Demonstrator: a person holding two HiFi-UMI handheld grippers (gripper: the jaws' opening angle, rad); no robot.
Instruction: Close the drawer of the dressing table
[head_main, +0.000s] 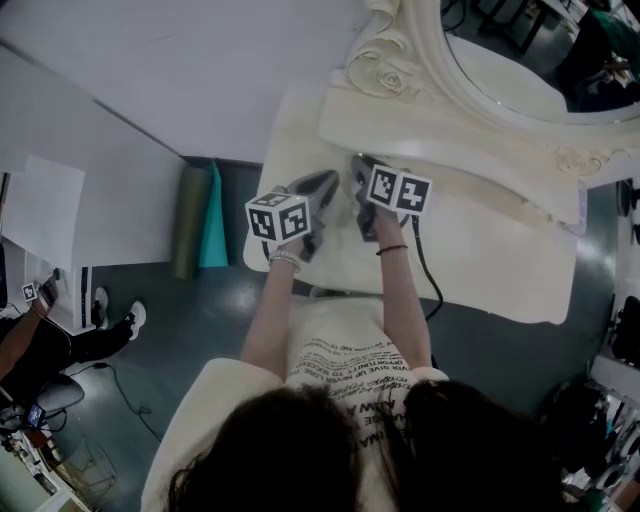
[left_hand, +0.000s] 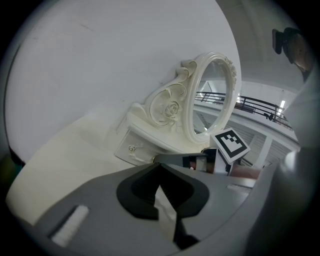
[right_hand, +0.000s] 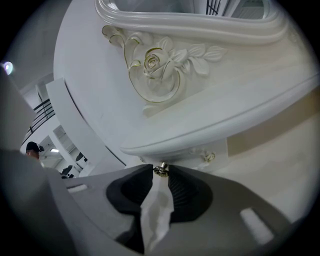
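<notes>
Two tools: right tool (right_hand: 160, 173) pinches the knob (right_hand: 160, 169); left tool (left_hand: 159, 172) clenched, empty (idle).
Drawer (right_hand: 197, 154): directly beyond right tool, far side of surface (head_main: 500, 255).
Push: likely straight away, along the jaws.

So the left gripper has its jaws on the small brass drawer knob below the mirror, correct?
Wrong gripper: the right gripper has its jaws on the small brass drawer knob below the mirror, as the right gripper view shows.
</notes>
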